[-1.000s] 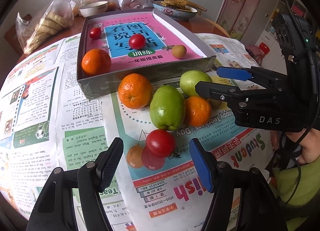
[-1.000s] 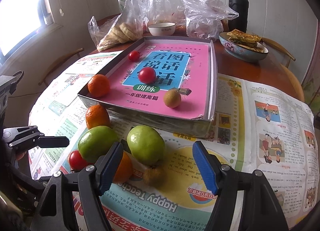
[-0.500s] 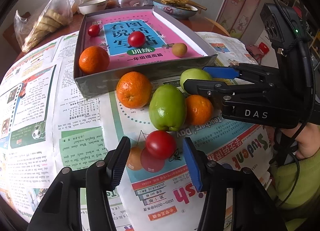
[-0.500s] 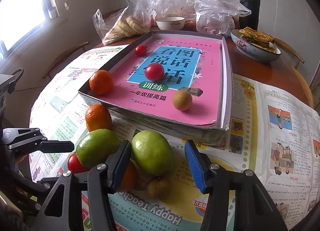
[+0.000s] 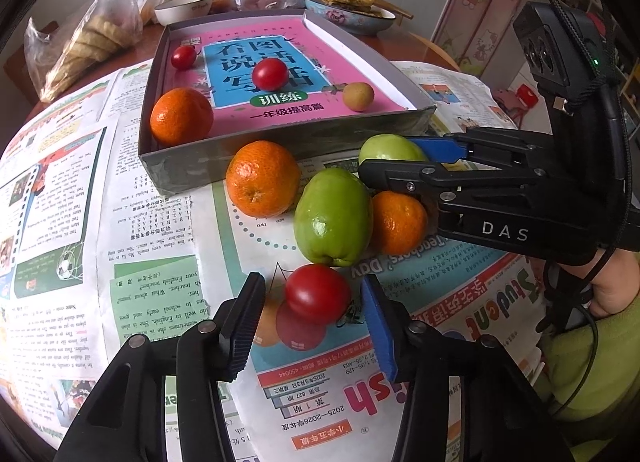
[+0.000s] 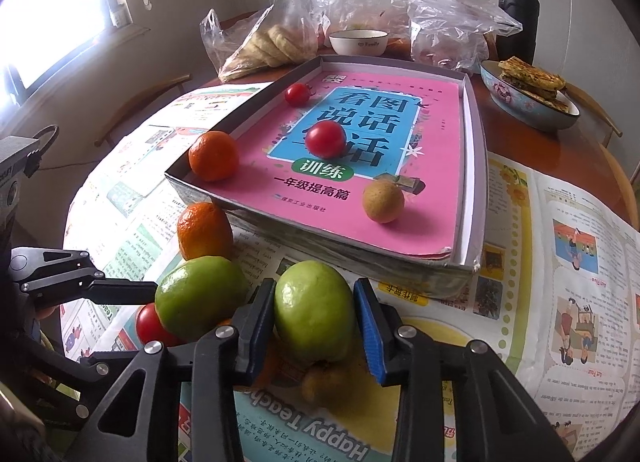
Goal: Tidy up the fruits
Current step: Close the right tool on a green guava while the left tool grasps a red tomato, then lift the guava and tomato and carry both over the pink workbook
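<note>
Where right gripper (image 5: 404,159) shows, body reads "DAS".

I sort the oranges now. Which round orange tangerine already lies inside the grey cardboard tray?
The round orange tangerine in the tray's near-left corner; the other two lie outside on the newspaper.

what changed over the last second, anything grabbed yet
Both grippers' jaws have narrowed and are closing: the left gripper around the red tomato, the right gripper around a green fruit, pads now at its sides. No fruit lifted; the fruits in the box lie unchanged.
</note>
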`<state>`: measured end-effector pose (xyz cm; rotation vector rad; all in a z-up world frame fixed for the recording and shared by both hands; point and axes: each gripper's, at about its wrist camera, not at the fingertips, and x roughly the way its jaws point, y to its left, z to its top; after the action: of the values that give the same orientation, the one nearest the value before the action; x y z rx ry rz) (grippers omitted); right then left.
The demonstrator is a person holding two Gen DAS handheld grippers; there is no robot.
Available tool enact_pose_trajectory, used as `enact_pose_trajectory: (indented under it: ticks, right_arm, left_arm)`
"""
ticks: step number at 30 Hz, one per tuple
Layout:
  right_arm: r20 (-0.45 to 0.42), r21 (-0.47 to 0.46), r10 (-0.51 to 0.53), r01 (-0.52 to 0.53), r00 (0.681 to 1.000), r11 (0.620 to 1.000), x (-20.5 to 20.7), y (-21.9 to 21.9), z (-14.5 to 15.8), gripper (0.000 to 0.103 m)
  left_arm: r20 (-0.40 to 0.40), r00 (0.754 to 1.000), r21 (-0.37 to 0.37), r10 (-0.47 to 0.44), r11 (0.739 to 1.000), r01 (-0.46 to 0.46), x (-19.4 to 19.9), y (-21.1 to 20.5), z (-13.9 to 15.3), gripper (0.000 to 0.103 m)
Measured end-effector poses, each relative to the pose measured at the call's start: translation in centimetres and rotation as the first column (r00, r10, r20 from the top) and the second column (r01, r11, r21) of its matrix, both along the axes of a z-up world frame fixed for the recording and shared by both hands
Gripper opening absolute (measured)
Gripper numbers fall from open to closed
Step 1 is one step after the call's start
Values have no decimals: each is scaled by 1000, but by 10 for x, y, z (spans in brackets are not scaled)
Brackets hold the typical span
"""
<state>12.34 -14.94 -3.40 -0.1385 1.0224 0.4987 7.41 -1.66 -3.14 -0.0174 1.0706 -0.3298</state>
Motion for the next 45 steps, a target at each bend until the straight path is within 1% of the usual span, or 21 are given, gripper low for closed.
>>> enact_pose_trajectory:
  ticks: [7, 10, 12, 14, 19, 35, 41, 45]
  right_arm:
    - [16, -13, 18, -18, 1000, 1000, -2, 2, 1, 39]
    - [18, 5, 16, -16, 1000, 1000, -3, -1, 1, 39]
    - [11, 28, 7, -7, 1000, 1000, -3, -4, 0, 39]
    - [11, 40, 3, -3, 1000, 999, -4, -7, 1, 39]
    - [32, 62, -6, 4, 999, 998, -7, -11, 8, 39]
    - [86, 98, -14, 5, 996, 995, -17, -15, 27, 39]
    - [107, 111, -25, 13, 994, 994, -19, -18, 36, 39]
    - [116, 118, -36, 23, 993, 993, -17, -21, 39, 39]
  left_arm:
    - [1, 1000, -5, 2, 1000, -2, 1, 0, 0, 47]
    - [2, 1000, -7, 7, 1000, -7, 2, 1, 0, 42]
    - [-1, 1000, -21, 7, 1000, -7, 2, 3, 1, 36]
    - [-2, 1000, -29, 5, 1000, -5, 2, 3, 1, 33]
    - [0, 1000, -26, 8, 1000, -8, 0, 4, 2, 33]
    - [44, 995, -37, 86, 996, -85, -1, 31, 20, 33]
    - [69, 993, -40, 91, 995, -89, 2, 31, 30, 33]
    - [91, 992, -27, 92, 996, -90, 8, 28, 37, 33]
